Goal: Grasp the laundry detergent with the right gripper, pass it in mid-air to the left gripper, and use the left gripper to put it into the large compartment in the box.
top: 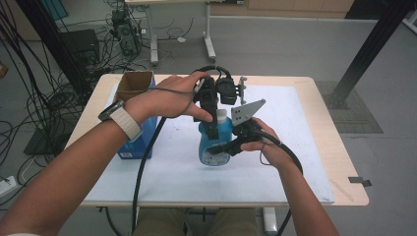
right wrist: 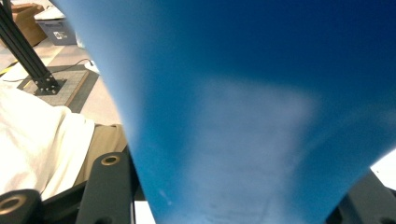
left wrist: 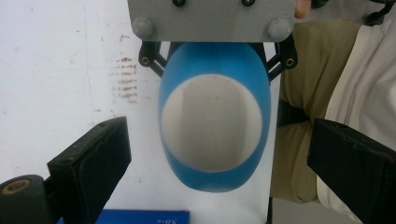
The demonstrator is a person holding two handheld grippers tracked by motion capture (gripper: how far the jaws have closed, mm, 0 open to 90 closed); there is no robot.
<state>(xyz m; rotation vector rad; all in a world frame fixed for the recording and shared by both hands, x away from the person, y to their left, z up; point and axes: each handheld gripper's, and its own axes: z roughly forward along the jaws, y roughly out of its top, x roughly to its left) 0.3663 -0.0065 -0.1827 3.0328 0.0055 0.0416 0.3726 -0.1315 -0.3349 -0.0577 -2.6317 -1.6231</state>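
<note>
So you've got the blue bottle (top: 215, 142) standing upright near the middle of the white mat (top: 295, 162) on the table (top: 339, 177), and both hands are crowded around it. Your right gripper (top: 219, 149) comes in from the side and is clamped on the bottle's lower body; in the right gripper view the blue plastic sits right between the two black jaws, so close that it's blurry. The grey three-cornered plate on that gripper sticks up just beside the bottle's white cap (top: 222, 116).

Your left gripper (top: 212, 129) comes down from above, pointing at the top of the bottle. In the left gripper view its jaws are spread wide, one on each side of the bottle (left wrist: 215, 116), with clear gaps and no contact, and you're looking down on the bottle's white label.

Off to your left, a blue box (top: 136, 142) sits on the mat with an open cardboard box (top: 134, 84) behind it, well apart from the bottle.
</note>
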